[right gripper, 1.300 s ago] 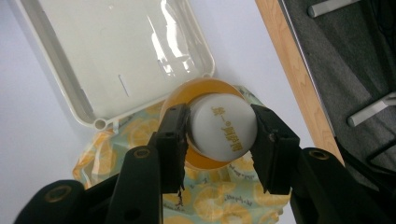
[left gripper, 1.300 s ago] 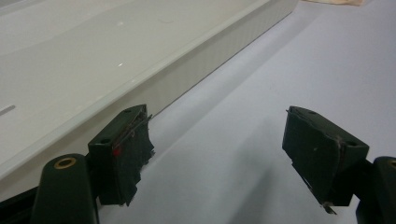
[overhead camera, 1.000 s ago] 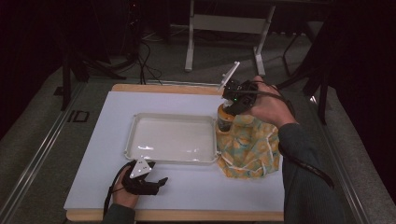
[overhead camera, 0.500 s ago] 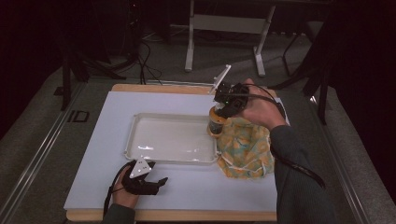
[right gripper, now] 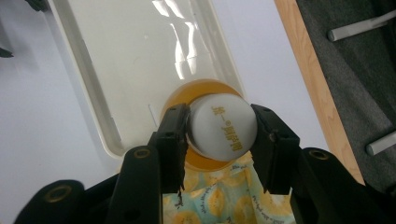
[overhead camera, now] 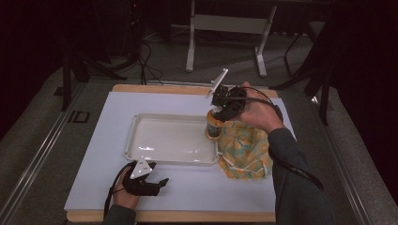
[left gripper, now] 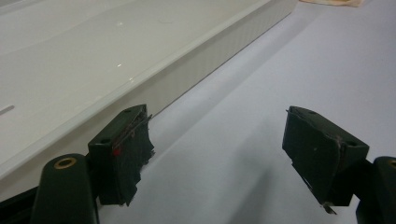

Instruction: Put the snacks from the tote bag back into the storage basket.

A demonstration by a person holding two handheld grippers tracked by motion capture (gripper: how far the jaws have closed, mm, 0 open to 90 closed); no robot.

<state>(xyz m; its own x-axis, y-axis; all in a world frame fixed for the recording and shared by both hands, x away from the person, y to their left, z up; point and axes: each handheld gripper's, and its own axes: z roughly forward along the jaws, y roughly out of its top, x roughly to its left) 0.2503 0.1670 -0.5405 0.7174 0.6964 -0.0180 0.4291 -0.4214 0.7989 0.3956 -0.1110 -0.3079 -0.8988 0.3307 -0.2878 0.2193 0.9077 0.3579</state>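
The jar (right gripper: pixel 219 128), amber with a white lid bearing gold lettering, is clamped at the lid between the jaws of the right gripper (right gripper: pixel 223 133), which points down on it. It sits at the right end of the white tray (overhead camera: pixel 141 140), over the tray's rim and corner; whether it rests on the tray or hangs above it cannot be told. Just beside the tray's right end lies a yellow patterned cloth (overhead camera: pixel 244 150), touching the jar's base. On the desk (overhead camera: pixel 94 178) by the tray's near edge rests the left gripper (left gripper: pixel 217 154), jaws wide apart with nothing between them.
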